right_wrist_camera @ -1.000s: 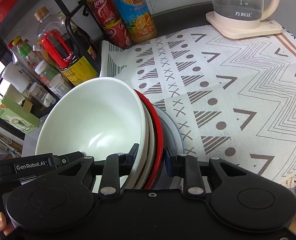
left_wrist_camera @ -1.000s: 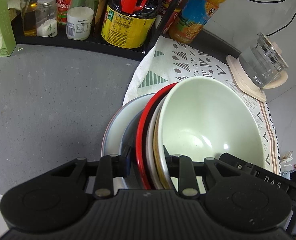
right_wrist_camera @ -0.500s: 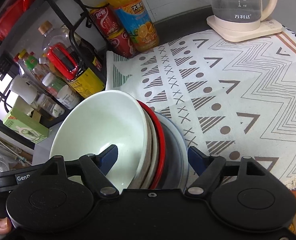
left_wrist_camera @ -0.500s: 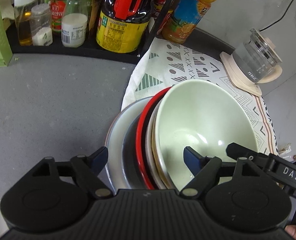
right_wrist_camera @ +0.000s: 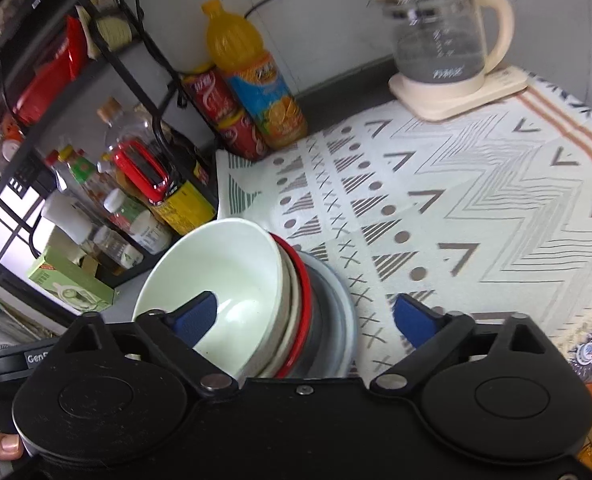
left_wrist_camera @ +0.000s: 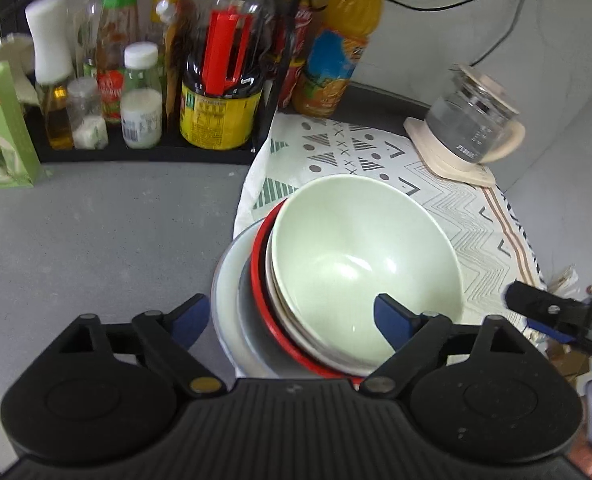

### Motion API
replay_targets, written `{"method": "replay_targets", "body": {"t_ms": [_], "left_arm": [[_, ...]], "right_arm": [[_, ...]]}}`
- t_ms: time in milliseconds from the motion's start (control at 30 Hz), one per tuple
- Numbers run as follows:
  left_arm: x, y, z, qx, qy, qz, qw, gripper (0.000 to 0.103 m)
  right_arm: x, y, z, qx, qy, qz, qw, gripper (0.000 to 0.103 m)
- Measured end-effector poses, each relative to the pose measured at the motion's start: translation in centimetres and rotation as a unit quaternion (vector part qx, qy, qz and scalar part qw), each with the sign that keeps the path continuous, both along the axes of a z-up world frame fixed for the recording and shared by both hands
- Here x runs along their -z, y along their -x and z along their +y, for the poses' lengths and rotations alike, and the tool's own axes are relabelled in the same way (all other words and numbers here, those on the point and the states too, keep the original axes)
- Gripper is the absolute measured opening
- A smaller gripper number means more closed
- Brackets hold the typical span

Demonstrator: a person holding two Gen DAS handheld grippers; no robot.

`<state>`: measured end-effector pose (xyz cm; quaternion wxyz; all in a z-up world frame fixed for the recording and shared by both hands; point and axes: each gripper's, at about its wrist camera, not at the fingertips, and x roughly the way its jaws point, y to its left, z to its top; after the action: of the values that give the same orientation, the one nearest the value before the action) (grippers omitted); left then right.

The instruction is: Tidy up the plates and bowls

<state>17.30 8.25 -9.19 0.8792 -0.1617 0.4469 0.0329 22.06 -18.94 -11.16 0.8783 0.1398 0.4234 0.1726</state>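
A stack of dishes rests at the edge of the patterned cloth: a pale green bowl (left_wrist_camera: 359, 256) on top, a cream bowl under it, then a red-rimmed plate (left_wrist_camera: 260, 280) and a grey-white plate (left_wrist_camera: 226, 304). The stack also shows in the right wrist view, with the green bowl (right_wrist_camera: 224, 276) and the grey plate (right_wrist_camera: 341, 312). My left gripper (left_wrist_camera: 292, 322) is open, its fingers spread on either side of the stack's near rim. My right gripper (right_wrist_camera: 305, 318) is open too, fingers spread around the opposite rim.
A black rack with sauce and oil bottles (left_wrist_camera: 220, 92) stands at the back left, with a green box (left_wrist_camera: 0, 132) beside it. An orange juice bottle (right_wrist_camera: 256, 76) and a glass kettle (right_wrist_camera: 443, 36) stand at the back. Grey counter (left_wrist_camera: 96, 232) lies left of the cloth (right_wrist_camera: 475, 208).
Both grippers were shut on the stack's rims a second ago; both have opened and drawn back and up. The stack stays where it was set.
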Motion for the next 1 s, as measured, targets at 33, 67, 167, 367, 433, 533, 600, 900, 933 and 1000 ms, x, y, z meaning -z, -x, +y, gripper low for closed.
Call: {"method": "replay_targets", "body": {"t_ms": [33, 67, 167, 367, 433, 533, 600, 900, 933, 1000], "left_arm": [[-0.4, 0.7, -0.2, 0.003, -0.001, -0.009, 1.0000, 0.092], [-0.8, 1.5, -0.5, 0.006, 0.000, -0.015, 0.9999, 0.095], [-2.0, 3.6, -1.2, 0.008, -0.002, -0.024, 0.9997, 0.103], [-3.6, 7.5, -2.6, 0.020, -0.014, -0.046, 0.9986, 0.103], [-4.0, 8.8, -2.8, 0.024, -0.012, -0.055, 0.9981, 0.103], [-4.7, 10.7, -3.2, 0.030, -0.018, -0.064, 0.9973, 0.103], [-5.1, 12.0, -3.4, 0.035, -0.019, -0.070, 0.9968, 0.103], [-6.4, 17.5, -4.8, 0.064, -0.028, -0.086, 0.9938, 0.103], [-6.4, 18.2, -4.9, 0.063, -0.026, -0.088, 0.9938, 0.103], [-6.6, 19.2, -5.2, 0.070, -0.034, -0.092, 0.9927, 0.103]], "right_arm": [[-0.4, 0.6, -0.3, 0.002, 0.002, -0.005, 1.000, 0.098], [-0.9, 1.3, -0.7, 0.003, 0.004, -0.010, 1.000, 0.100], [-2.1, 3.5, -1.9, 0.007, 0.013, -0.027, 1.000, 0.103], [-3.7, 7.8, -4.1, 0.024, 0.028, -0.049, 0.998, 0.103], [-4.1, 9.2, -4.7, 0.030, 0.031, -0.055, 0.998, 0.103], [-4.5, 11.4, -5.7, 0.039, 0.032, -0.065, 0.997, 0.103], [-4.8, 12.8, -6.3, 0.046, 0.036, -0.070, 0.996, 0.103], [-6.2, 19.6, -7.4, 0.068, 0.056, -0.094, 0.992, 0.103], [-6.4, 20.3, -7.4, 0.070, 0.057, -0.096, 0.991, 0.103], [-6.7, 21.6, -7.6, 0.074, 0.060, -0.101, 0.990, 0.103]]}}
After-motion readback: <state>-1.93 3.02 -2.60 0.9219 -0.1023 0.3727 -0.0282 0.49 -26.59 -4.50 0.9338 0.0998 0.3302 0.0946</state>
